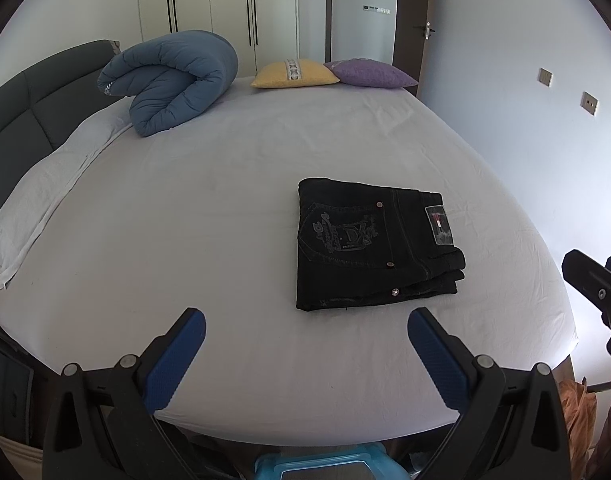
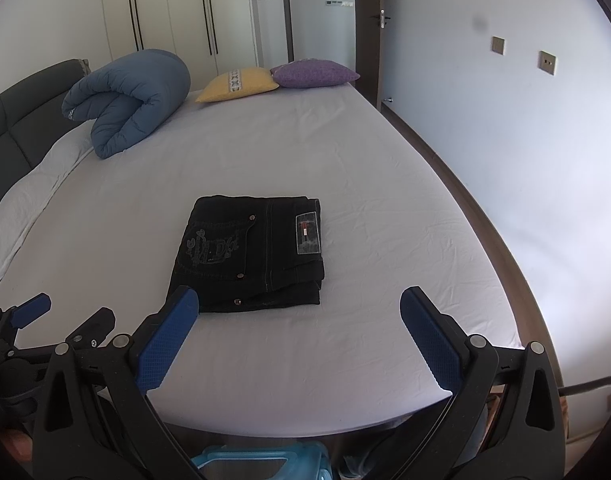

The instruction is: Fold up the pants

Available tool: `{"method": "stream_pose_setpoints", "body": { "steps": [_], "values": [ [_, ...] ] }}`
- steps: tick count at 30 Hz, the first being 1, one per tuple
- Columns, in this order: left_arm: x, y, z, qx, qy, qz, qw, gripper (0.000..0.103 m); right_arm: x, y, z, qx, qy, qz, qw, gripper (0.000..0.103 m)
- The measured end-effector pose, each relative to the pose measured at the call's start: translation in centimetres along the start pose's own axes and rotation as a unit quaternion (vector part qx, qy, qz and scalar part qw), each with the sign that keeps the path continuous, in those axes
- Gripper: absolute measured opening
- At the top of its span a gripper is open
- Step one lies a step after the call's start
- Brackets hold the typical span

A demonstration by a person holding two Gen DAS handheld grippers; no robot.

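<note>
Two grippers hang over the near edge of the bed [image 1: 265, 152], both spread wide and pinching nothing: the left gripper [image 1: 305, 344] and the right gripper [image 2: 297, 328]. Black pants [image 2: 251, 254] lie on the white sheet as a compact, squared stack, back pocket and label up; from the left gripper they sit at about one o'clock, from the right at eleven. Folding looks finished to me. Any next move calls only for backing both grippers away, or a light press on the slightly uneven right-hand layers.
</note>
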State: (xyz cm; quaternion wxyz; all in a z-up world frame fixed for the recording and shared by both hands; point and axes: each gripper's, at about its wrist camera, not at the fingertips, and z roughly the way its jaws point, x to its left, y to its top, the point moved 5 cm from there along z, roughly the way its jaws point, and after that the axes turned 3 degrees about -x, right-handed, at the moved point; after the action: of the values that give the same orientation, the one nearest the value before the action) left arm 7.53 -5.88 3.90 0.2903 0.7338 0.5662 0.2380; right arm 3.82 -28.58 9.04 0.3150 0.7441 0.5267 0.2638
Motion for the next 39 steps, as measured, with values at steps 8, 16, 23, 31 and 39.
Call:
{"method": "stream_pose_setpoints", "body": {
  "steps": [8, 16, 23, 31, 39],
  "values": [
    [0.00, -0.04, 0.11, 0.001, 0.000, 0.001, 1.0000, 0.103, 0.41, -0.35, 0.34, 0.003, 0.001, -0.002, 1.000, 0.103],
    [0.09, -0.22, 0.34, 0.003, -0.001, 0.000, 1.0000, 0.103, 0.66, -0.60, 0.42, 0.004, 0.002, -0.003, 1.000, 0.103],
    [0.19, -0.40, 0.59, 0.006, -0.004, -0.001, 1.0000, 0.103, 0.73, -0.71, 0.39, 0.005, 0.002, -0.003, 1.000, 0.103],
    [0.25, -0.56, 0.69, 0.007, -0.005, -0.002, 1.0000, 0.103, 0.67, -0.70, 0.37, 0.005, 0.002, -0.003, 1.000, 0.103],
    [0.35, -0.77, 0.80, 0.009, -0.004, -0.003, 0.9999, 0.103, 0.67, -0.78, 0.42, 0.006, 0.003, -0.003, 1.000, 0.103]
  ]
}}
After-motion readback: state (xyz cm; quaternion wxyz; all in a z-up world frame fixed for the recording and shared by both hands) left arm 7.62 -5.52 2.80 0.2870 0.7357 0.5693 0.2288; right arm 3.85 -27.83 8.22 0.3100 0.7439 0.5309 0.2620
